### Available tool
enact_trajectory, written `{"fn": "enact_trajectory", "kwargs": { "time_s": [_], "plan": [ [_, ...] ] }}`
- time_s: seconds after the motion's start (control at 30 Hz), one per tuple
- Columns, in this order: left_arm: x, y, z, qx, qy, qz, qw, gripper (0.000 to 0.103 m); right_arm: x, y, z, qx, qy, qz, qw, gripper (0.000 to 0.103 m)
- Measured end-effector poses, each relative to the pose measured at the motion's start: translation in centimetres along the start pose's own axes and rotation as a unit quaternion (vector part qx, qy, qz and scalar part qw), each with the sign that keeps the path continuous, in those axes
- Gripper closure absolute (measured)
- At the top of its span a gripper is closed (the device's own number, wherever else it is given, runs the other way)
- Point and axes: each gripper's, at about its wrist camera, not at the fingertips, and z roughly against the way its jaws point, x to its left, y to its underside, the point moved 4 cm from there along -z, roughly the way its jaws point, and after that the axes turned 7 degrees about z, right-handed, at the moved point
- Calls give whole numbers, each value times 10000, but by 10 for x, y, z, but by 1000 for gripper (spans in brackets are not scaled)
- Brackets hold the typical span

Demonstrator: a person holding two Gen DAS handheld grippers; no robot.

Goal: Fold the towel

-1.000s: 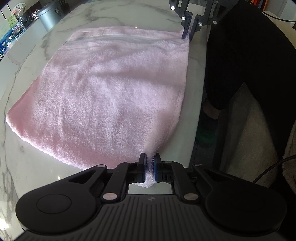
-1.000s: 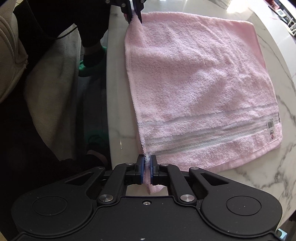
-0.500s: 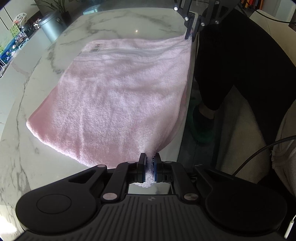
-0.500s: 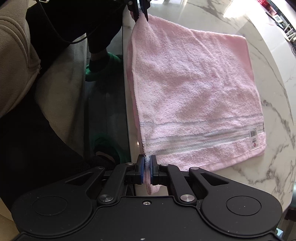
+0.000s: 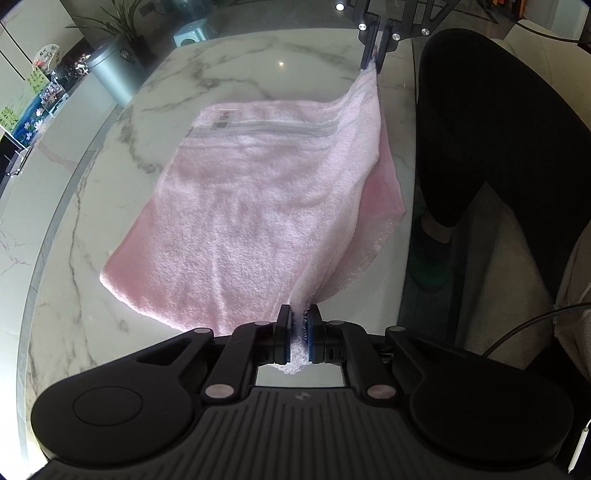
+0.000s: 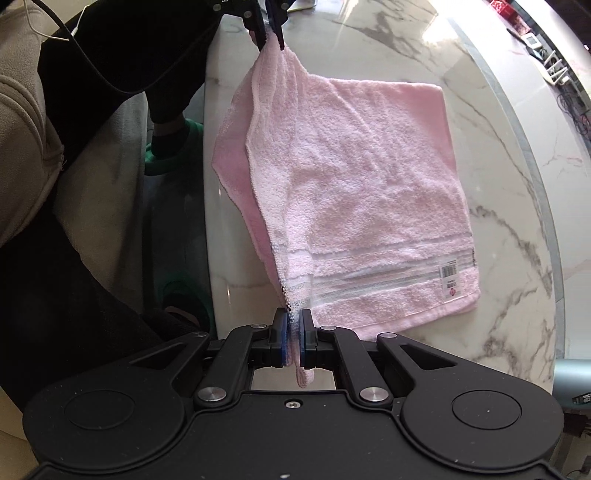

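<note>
A pink towel (image 5: 251, 206) with a white woven band and a barcode label lies on the marble table (image 5: 92, 229). Its near long edge is lifted off the table and hangs between my grippers, so the pink underside shows beneath. My left gripper (image 5: 298, 325) is shut on the plain-end corner. My right gripper (image 6: 294, 325) is shut on the corner at the banded end. Each gripper shows at the top of the other's view: the right gripper (image 5: 375, 55), the left gripper (image 6: 271, 31). The towel (image 6: 369, 177) still rests on the table along its far edge.
The person's dark legs (image 5: 491, 140) and green slippers (image 6: 177, 147) stand just off the table's near edge. A metal bin (image 5: 110, 74), a plant and small items sit beyond the table's far rim. Cables and small devices (image 6: 554, 70) lie past the table's rim in the right wrist view.
Both grippers have risen with their towel corners. The near edge has lifted off the table, and the underside now shows.
</note>
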Motion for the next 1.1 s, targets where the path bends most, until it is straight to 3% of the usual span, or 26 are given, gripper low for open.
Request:
{"fn": "enact_trajectory", "kwargs": {
  "time_s": [0.23, 0.57, 1.1],
  "plan": [
    [44, -15, -8, 84, -78, -4, 9999, 96, -33, 0, 3, 32, 56, -48, 10000, 99],
    [73, -29, -19, 162, -142, -5, 9998, 96, -83, 3, -2, -53, 118, -154, 9998, 99],
    [144, -47, -56, 261, -3, 110, 9996, 96, -173, 15, -48, -168, -3, -580, 9982, 99]
  ]
}}
